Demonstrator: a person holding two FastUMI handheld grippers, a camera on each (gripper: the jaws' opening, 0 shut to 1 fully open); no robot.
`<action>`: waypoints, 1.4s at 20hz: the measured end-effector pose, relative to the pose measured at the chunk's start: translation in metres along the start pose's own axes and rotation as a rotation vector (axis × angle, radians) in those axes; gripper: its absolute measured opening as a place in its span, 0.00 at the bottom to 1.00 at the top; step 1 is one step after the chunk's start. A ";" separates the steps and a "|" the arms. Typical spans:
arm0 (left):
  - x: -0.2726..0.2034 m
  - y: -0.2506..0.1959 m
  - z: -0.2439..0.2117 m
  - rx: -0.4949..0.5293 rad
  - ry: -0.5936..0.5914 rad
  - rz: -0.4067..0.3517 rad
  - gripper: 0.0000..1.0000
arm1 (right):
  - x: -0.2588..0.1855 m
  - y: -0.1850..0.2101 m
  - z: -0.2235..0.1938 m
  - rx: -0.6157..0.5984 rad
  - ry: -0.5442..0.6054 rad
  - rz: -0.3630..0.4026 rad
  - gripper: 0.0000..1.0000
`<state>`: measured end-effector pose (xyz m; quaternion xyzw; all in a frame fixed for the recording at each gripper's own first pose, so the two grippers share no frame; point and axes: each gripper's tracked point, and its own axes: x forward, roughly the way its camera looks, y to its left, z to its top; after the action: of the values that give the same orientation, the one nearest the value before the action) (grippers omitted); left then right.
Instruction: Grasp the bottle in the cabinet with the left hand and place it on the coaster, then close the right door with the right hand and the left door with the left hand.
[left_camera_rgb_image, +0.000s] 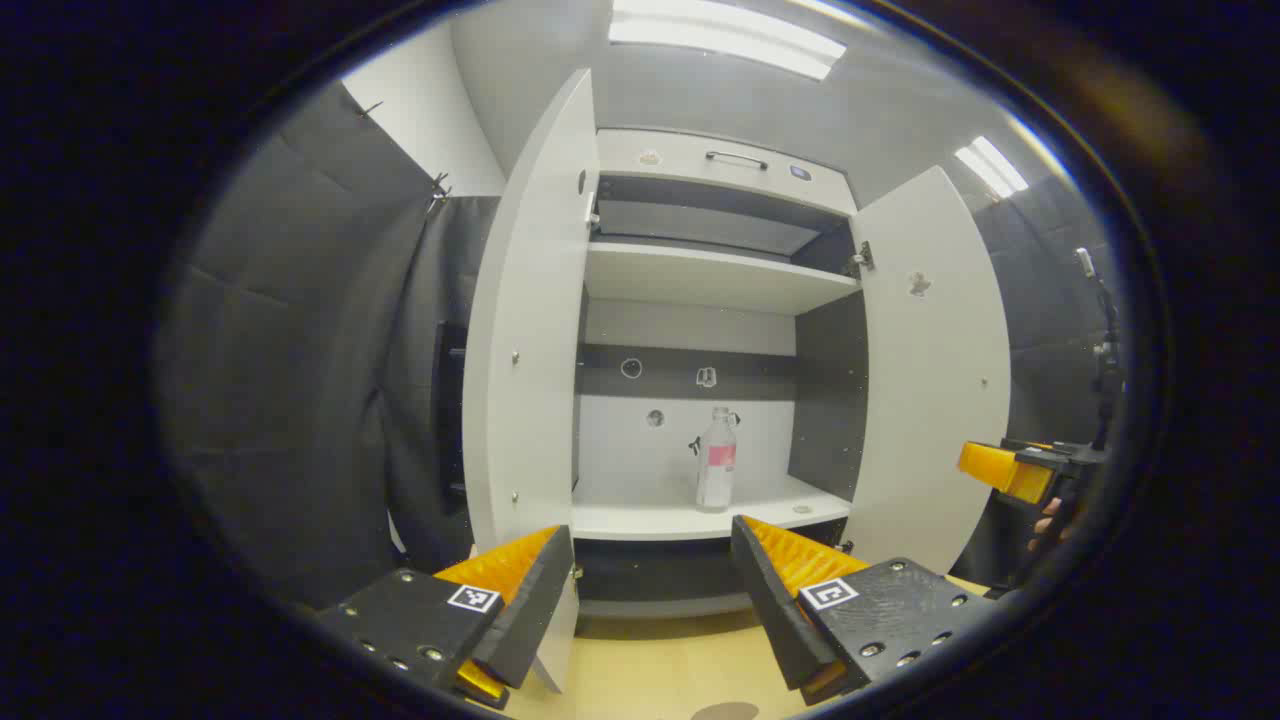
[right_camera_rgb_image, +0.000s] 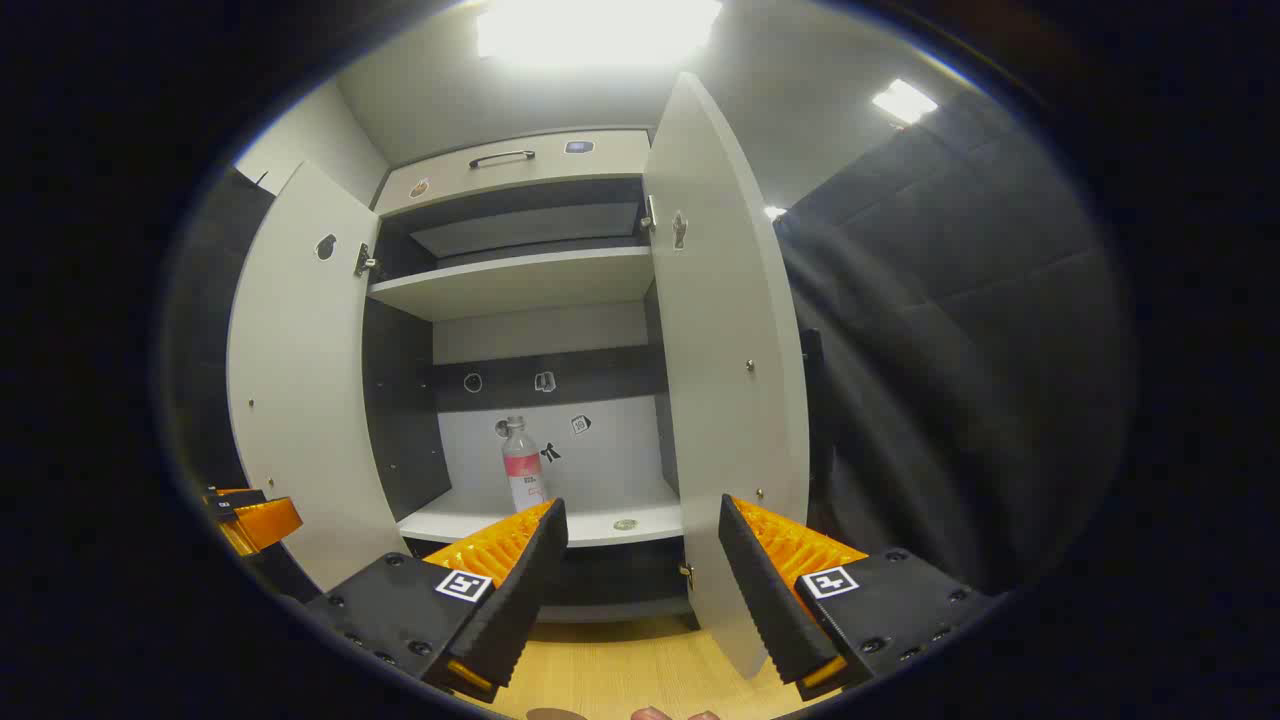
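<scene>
Bottle (left_camera_rgb_image: 716, 461) — upright, far back on the lower shelf (left_camera_rgb_image: 640, 518) of the open cabinet, untouched. Left gripper (left_camera_rgb_image: 650, 585) and right gripper (right_camera_rgb_image: 633, 580) — fingers spread apart, empty, held short of the cabinet. Risk noted: the tall, narrow bottle may be toppled by a one-sided finger nudge; the left door (left_camera_rgb_image: 525, 330) may be clipped on entry.

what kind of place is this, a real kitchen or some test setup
Most likely a staged recording booth, not a lived-in kitchen: a white cabinet with both doors open holds a lone bottle, black cloth hangs as walls, and strip lights run overhead.
</scene>
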<state>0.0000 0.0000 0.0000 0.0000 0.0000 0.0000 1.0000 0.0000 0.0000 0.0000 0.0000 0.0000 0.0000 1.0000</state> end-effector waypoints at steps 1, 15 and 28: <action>-0.001 -0.001 -0.001 0.003 0.001 -0.001 1.00 | -0.001 -0.001 0.000 0.003 0.002 -0.003 0.96; -0.008 -0.007 -0.005 0.013 0.006 -0.003 0.93 | -0.008 -0.008 -0.008 0.018 0.021 -0.004 0.97; -0.005 -0.018 -0.011 0.004 0.022 -0.025 0.93 | -0.013 -0.018 -0.011 0.034 0.021 -0.031 0.96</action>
<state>-0.0052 -0.0184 -0.0114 0.0019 0.0110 -0.0123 0.9999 -0.0132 -0.0175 -0.0105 0.0172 0.0106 -0.0154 0.9997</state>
